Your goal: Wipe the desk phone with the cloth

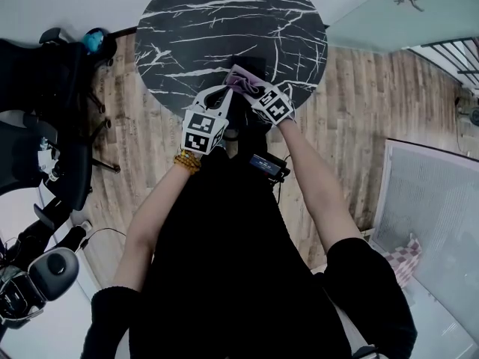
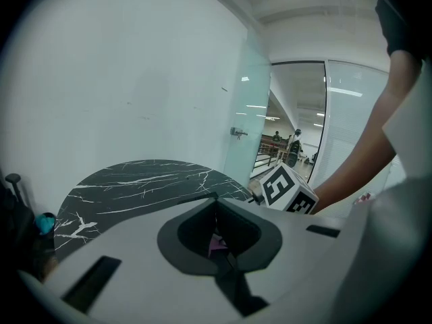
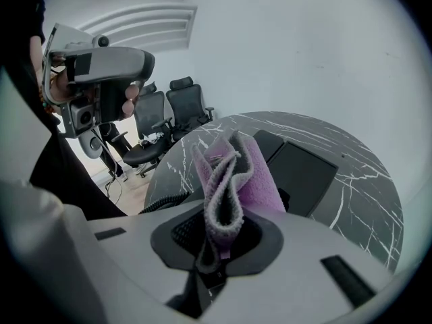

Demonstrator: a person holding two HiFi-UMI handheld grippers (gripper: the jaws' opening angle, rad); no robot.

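Note:
The black desk phone (image 1: pixel 248 64) sits near the front edge of the round black marble table (image 1: pixel 194 21). In the right gripper view its dark flat body (image 3: pixel 297 171) lies just beyond the jaws, with a coiled cord (image 3: pixel 162 198) to the left. My right gripper (image 1: pixel 247 85) is shut on a folded purple cloth (image 1: pixel 241 79), which stands up from the jaws (image 3: pixel 233 174) over the phone. My left gripper (image 1: pixel 224 96) hovers close on the left, its jaws together (image 2: pixel 216 225), with only a purple sliver showing at the seam. It touches nothing that I can see.
Black office chairs (image 1: pixel 45 88) stand on the wood floor to the left of the table. A glass wall (image 2: pixel 246 113) runs behind the table. A white-framed panel (image 1: pixel 434 215) stands at the right. A small black device with a cable (image 1: pixel 268 164) is at the person's waist.

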